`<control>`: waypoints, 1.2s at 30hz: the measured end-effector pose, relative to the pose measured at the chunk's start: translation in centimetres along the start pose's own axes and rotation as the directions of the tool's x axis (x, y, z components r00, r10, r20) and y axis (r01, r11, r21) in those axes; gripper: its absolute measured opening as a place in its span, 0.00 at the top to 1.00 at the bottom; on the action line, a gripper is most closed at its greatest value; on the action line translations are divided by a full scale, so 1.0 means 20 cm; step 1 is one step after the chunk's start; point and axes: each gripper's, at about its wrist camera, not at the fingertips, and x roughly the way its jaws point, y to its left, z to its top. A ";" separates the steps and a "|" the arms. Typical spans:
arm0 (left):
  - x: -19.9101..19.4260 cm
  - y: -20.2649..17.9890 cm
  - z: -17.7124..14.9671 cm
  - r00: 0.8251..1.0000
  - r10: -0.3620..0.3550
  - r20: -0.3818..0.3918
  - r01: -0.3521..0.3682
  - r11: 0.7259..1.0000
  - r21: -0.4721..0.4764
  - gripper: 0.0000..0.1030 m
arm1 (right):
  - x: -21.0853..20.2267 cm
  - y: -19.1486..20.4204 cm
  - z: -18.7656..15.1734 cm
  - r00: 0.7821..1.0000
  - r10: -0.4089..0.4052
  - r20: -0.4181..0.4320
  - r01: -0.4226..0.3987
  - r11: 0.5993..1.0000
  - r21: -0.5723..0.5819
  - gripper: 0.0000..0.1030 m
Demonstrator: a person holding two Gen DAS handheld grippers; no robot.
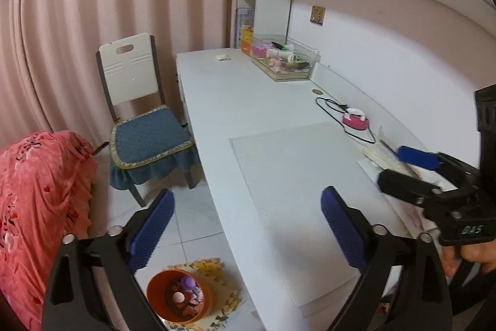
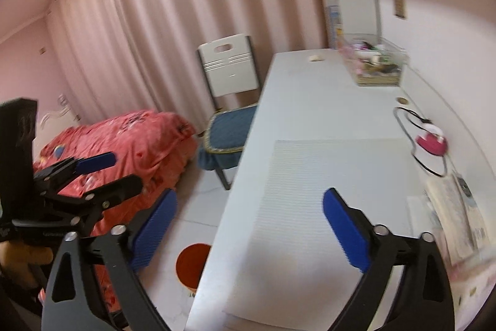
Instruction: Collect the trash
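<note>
An orange bin (image 1: 178,297) stands on the floor beside the white desk (image 1: 217,101) and holds a purple bottle and several scraps; in the right wrist view the bin (image 2: 192,264) is partly hidden by the desk edge. A small crumpled white piece (image 1: 223,57) lies at the desk's far end, also seen as a pale lump (image 2: 316,58). My left gripper (image 1: 248,197) is open and empty above the desk's near edge. My right gripper (image 2: 250,197) is open and empty over the ribbed mat. Each gripper shows in the other's view: the right gripper (image 1: 393,169) and the left gripper (image 2: 124,172).
A ribbed desk mat (image 1: 294,176) covers the near desk. A clear box (image 1: 282,58) of small items sits at the back, with a pink device (image 1: 355,118) and black cable nearer. Books and papers (image 2: 449,207) lie at the right. A chair (image 1: 145,126) and a pink-covered bed (image 2: 124,138) stand left.
</note>
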 end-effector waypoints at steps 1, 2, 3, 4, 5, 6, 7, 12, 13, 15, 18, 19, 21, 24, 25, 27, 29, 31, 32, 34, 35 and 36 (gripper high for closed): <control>0.00 -0.01 0.00 1.000 0.016 0.000 -0.016 1.000 0.004 0.07 | 0.00 -0.01 0.00 1.000 -0.009 0.002 0.009 1.000 0.010 0.05; 0.01 -0.02 0.00 0.999 0.034 0.001 -0.034 0.999 0.006 0.07 | -0.01 -0.03 -0.01 1.000 -0.019 0.002 0.019 1.000 0.021 0.05; 0.01 -0.02 0.00 0.999 0.046 -0.003 -0.046 0.999 0.006 0.06 | 0.00 -0.04 -0.01 0.999 -0.033 -0.001 0.033 0.999 0.033 0.05; 0.01 -0.02 0.00 0.999 0.051 -0.005 -0.051 0.999 0.006 0.06 | 0.00 -0.04 -0.01 0.999 -0.041 -0.005 0.041 0.998 0.041 0.05; 0.01 -0.03 -0.01 0.999 0.054 -0.002 -0.054 0.999 0.002 0.06 | 0.02 -0.04 -0.02 0.999 -0.045 -0.010 0.046 0.998 0.050 0.05; 0.00 -0.03 -0.02 0.998 0.056 0.004 -0.055 0.998 -0.009 0.06 | 0.03 -0.04 -0.02 0.999 -0.049 -0.010 0.050 0.997 0.056 0.05; 0.00 -0.03 -0.03 0.999 0.051 0.007 -0.051 0.999 -0.015 0.06 | 0.03 -0.05 -0.02 0.998 -0.054 -0.013 0.055 0.997 0.062 0.05; 0.01 0.00 -0.05 0.997 0.075 -0.011 -0.075 0.996 -0.054 0.06 | 0.05 -0.05 -0.04 0.998 -0.058 -0.029 0.060 0.995 0.078 0.05; 0.02 0.01 -0.05 0.996 0.083 -0.026 -0.085 0.994 -0.070 0.06 | 0.07 -0.05 -0.04 0.998 -0.056 -0.032 0.059 0.995 0.079 0.05; 0.03 0.03 -0.05 0.992 0.122 -0.039 -0.125 0.988 -0.091 0.06 | 0.08 -0.03 -0.03 0.998 -0.048 -0.040 0.050 0.996 0.074 0.05; 0.02 0.04 -0.04 0.981 0.191 -0.036 -0.193 0.977 -0.095 0.06 | 0.11 0.00 -0.03 0.998 -0.036 -0.048 0.038 0.997 0.059 0.05; 0.02 0.04 -0.04 0.979 0.202 -0.034 -0.204 0.975 -0.090 0.06 | 0.12 0.01 -0.03 0.998 -0.033 -0.052 0.036 0.998 0.056 0.05; 0.02 0.04 -0.04 0.981 0.194 -0.029 -0.196 0.977 -0.083 0.06 | 0.13 0.02 -0.03 0.998 -0.030 -0.057 0.033 0.998 0.051 0.05; 0.01 0.04 -0.05 0.987 0.160 -0.029 -0.162 0.983 -0.089 0.06 | 0.15 0.04 -0.03 0.998 -0.024 -0.062 0.026 0.999 0.042 0.05; 0.02 0.04 -0.06 0.987 0.155 -0.034 -0.157 0.984 -0.087 0.06 | 0.15 0.06 -0.03 0.998 -0.021 -0.064 0.023 0.999 0.036 0.05; 0.03 0.03 -0.06 0.987 0.152 -0.045 -0.155 0.986 -0.068 0.06 | 0.16 0.07 -0.03 0.997 -0.013 -0.070 0.015 1.000 0.025 0.05; 0.03 0.03 -0.06 0.986 0.158 -0.047 -0.161 0.985 -0.062 0.06 | 0.17 0.09 -0.04 0.997 -0.009 -0.077 0.010 1.000 0.015 0.05; 0.03 0.04 -0.05 0.986 0.157 -0.049 -0.160 0.985 -0.069 0.06 | 0.18 0.10 -0.04 0.997 -0.004 -0.083 0.005 1.000 0.010 0.05; 0.03 0.05 -0.05 0.986 0.158 -0.047 -0.161 0.984 -0.075 0.06 | 0.19 0.10 -0.04 0.996 -0.001 -0.085 0.002 1.000 0.009 0.05; 0.02 0.06 -0.05 0.987 0.154 -0.047 -0.157 0.984 -0.082 0.06 | 0.19 0.11 -0.05 0.996 0.001 -0.089 0.000 1.000 0.005 0.05; 0.02 0.06 -0.04 0.986 0.158 -0.045 -0.161 0.983 -0.084 0.06 | 0.19 0.11 -0.05 0.996 0.001 -0.090 0.000 1.000 0.004 0.05; 0.02 0.07 -0.04 0.986 0.161 -0.045 -0.164 0.983 -0.083 0.06 | 0.19 0.11 -0.05 0.996 0.000 -0.091 0.000 1.000 0.005 0.05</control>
